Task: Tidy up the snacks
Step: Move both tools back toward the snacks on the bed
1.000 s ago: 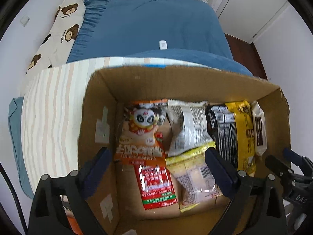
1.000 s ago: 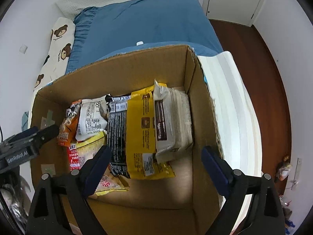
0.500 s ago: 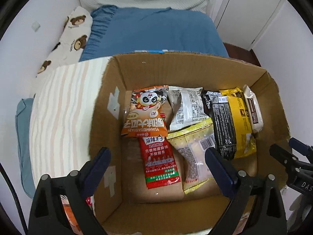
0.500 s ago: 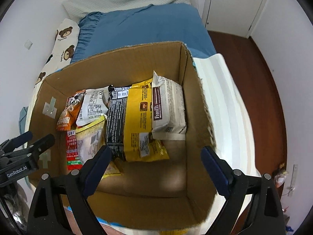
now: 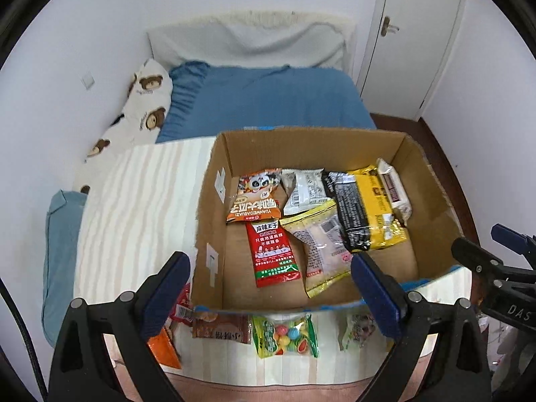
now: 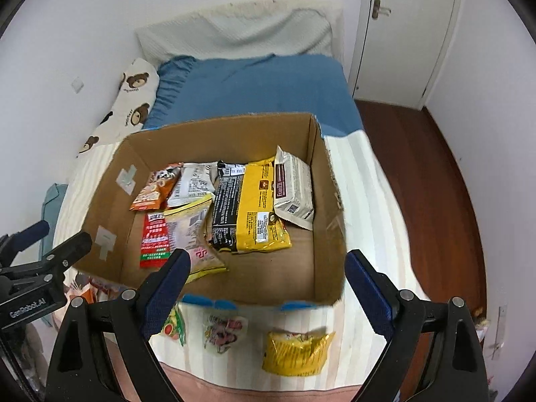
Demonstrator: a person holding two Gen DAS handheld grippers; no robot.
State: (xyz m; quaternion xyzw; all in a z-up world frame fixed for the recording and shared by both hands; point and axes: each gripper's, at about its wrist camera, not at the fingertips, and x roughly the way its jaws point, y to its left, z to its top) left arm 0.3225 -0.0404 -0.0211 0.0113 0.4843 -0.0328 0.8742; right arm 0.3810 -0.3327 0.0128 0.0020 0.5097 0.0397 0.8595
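Observation:
An open cardboard box [image 5: 432, 181] [image 6: 321, 181] sits on a striped blanket. Inside lie an orange panda packet [image 5: 256, 197], a red packet [image 5: 273, 251], a white packet [image 5: 306, 191], a pale packet [image 5: 321, 244], a black and yellow bag [image 6: 251, 214] and a white bread pack [image 6: 294, 191]. On the blanket before the box are a brown packet [image 5: 221, 328], a green candy bag [image 5: 284, 335], a clear cartoon packet [image 6: 224, 330] and a yellow packet [image 6: 294, 351]. My left gripper [image 5: 268, 258] and right gripper [image 6: 266, 254] both hover open and hold nothing, above the box's near edge.
Beyond the box the bed has a blue sheet [image 5: 268, 100] and a bear-print pillow [image 5: 144, 107] by the left wall. A white door [image 6: 395, 33] and dark wooden floor [image 6: 418, 167] are on the right. An orange packet [image 5: 164, 348] lies near the left finger.
Both grippers have drawn back and risen from over the box. The whole box and the row of packets in front of it have come into view. Jaws stay open.

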